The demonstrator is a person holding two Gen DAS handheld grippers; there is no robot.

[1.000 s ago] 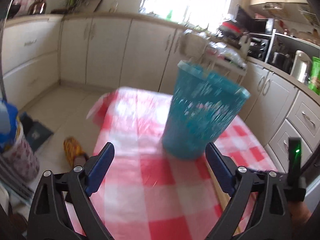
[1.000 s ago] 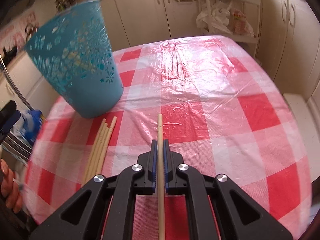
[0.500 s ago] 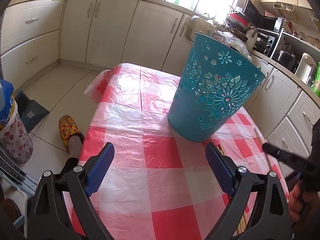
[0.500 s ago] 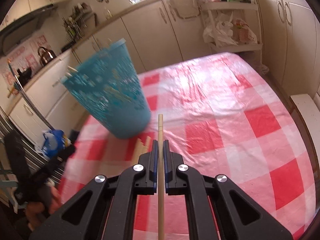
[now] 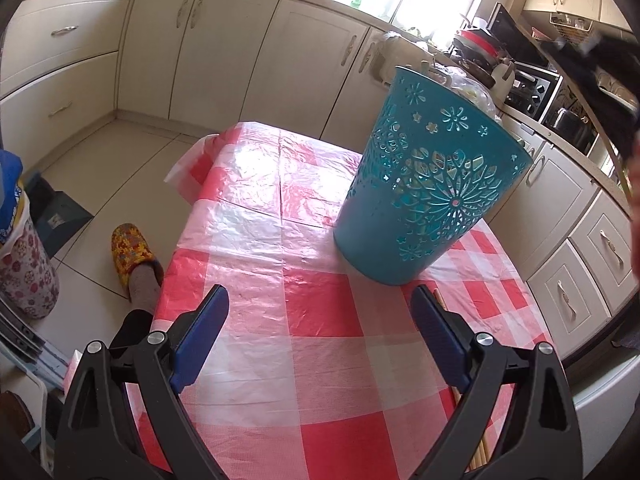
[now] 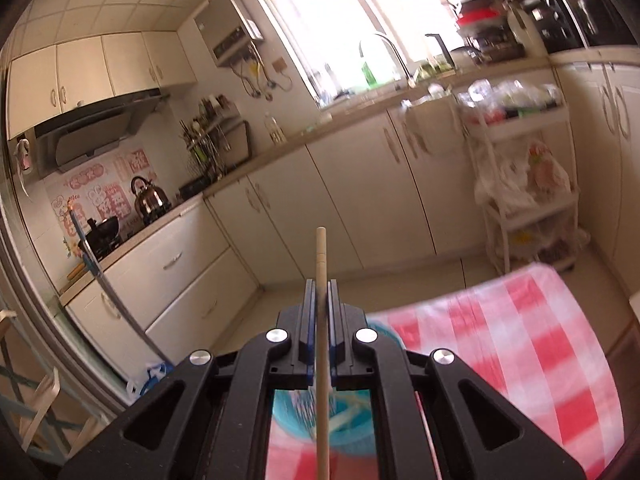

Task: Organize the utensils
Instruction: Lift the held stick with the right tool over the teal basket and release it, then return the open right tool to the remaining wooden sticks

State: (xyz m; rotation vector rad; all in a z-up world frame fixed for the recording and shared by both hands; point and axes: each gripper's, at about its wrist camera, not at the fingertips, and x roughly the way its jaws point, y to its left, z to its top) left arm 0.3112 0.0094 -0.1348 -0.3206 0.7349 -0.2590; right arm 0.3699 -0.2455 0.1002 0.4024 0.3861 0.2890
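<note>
A: Left wrist view: the teal basket [image 5: 430,188] sits at about one o'clock on the table [image 5: 320,312], tilted, its cut-out flower wall facing us. What's inside?

B: Can't tell from there. In the right wrist view, blurred pale sticks show inside the basket [image 6: 352,420], low behind the claw.

A: And the claws?

B: The left claw [image 5: 320,334] gapes wide and holds nothing. The right claw [image 6: 321,300] is clamped on one wooden chopstick [image 6: 321,264], pointing to twelve o'clock.

A: More chopsticks [image 5: 478,446] lie at five o'clock on the red-checked cloth. Cream cabinets [image 5: 192,48] line the room; a slippered foot [image 5: 132,256] stands at nine o'clock on the floor.
</note>
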